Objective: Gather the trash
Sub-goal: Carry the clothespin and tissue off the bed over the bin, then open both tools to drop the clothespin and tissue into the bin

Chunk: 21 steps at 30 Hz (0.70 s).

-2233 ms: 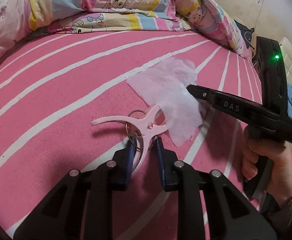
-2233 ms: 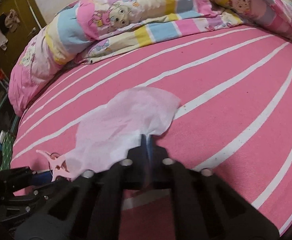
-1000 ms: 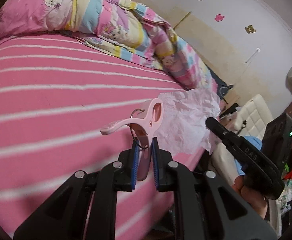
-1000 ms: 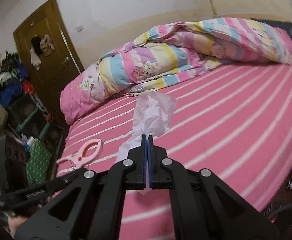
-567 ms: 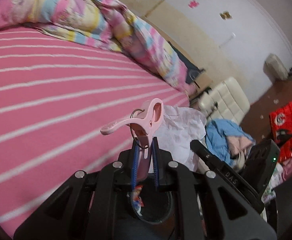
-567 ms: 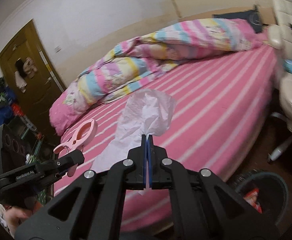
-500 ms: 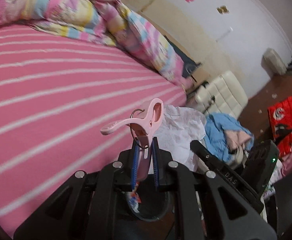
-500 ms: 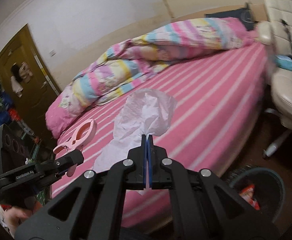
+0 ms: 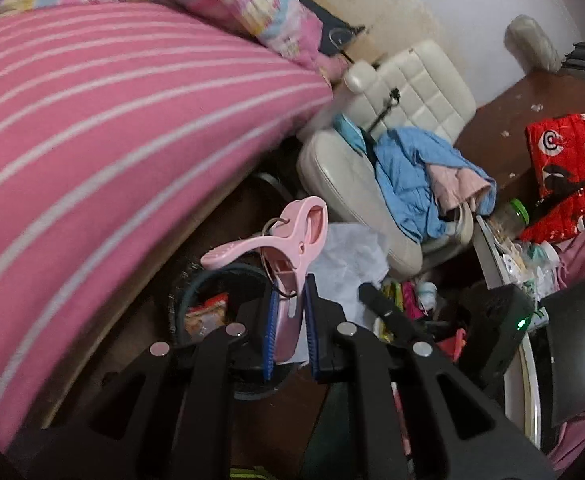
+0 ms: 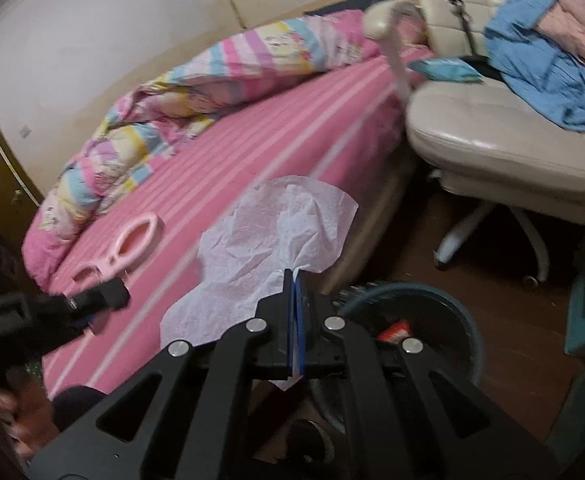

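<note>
My left gripper (image 9: 289,312) is shut on a pink plastic clip (image 9: 288,240) and holds it in the air over a dark round trash bin (image 9: 212,304) on the floor beside the bed. My right gripper (image 10: 295,300) is shut on a white tissue (image 10: 276,240) that hangs from its tips beside the same bin (image 10: 424,320). The tissue also shows in the left wrist view (image 9: 348,256). The clip shows in the right wrist view (image 10: 128,248). A red wrapper (image 10: 394,330) lies inside the bin.
The pink striped bed (image 9: 92,128) lies to the left, with a rolled quilt (image 10: 196,96) at its far side. A cream office chair (image 9: 392,128) draped with blue clothes (image 9: 416,172) stands beside the bin. Clutter and a red bag (image 9: 568,168) lie at the right.
Both grippers have swung off the bed toward the floor. The bin is now closer and larger in both views. Both still hold the clip and the tissue.
</note>
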### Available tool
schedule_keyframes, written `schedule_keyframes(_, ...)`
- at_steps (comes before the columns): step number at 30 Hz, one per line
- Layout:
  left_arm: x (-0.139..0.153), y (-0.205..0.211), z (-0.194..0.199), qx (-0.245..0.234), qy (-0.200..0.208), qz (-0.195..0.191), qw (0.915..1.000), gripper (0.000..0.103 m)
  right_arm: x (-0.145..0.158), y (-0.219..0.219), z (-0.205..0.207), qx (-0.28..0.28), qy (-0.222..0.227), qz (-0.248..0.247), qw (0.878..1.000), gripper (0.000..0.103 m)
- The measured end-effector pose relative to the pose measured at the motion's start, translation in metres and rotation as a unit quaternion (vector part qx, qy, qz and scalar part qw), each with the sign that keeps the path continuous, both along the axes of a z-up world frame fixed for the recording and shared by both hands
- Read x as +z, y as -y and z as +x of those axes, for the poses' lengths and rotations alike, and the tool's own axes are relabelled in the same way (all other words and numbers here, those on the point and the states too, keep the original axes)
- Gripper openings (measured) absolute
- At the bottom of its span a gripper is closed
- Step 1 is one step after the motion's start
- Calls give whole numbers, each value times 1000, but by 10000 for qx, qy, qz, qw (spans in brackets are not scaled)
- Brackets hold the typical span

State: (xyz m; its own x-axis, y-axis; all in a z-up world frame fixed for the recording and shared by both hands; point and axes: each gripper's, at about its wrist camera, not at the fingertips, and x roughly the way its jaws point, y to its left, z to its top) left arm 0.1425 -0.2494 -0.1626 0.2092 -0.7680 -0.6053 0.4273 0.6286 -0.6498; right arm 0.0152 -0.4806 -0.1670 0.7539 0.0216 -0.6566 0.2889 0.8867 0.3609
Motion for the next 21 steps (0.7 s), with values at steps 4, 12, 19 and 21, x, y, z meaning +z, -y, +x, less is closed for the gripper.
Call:
schedule_keyframes(4, -30, 35, 1, -321, -275, 189, 9989, 12, -19, 22, -10, -210, -216, 3, 9995, 2)
schedule_keyframes(12, -97, 103, 2, -1126, -740, 1116, 9846, 13, -65, 49, -13, -472, -763, 35, 9960, 2)
schedule_keyframes(19, -142, 134, 5, -1574, -950, 1742, 9674, 13, -98, 53, -9, -511, -1219, 35, 9912, 2)
schedule_keyframes(21, -152, 144, 6, -1643, -1016, 1836, 9638, 13, -106, 54, -9, -524, -1322, 37, 9898, 2)
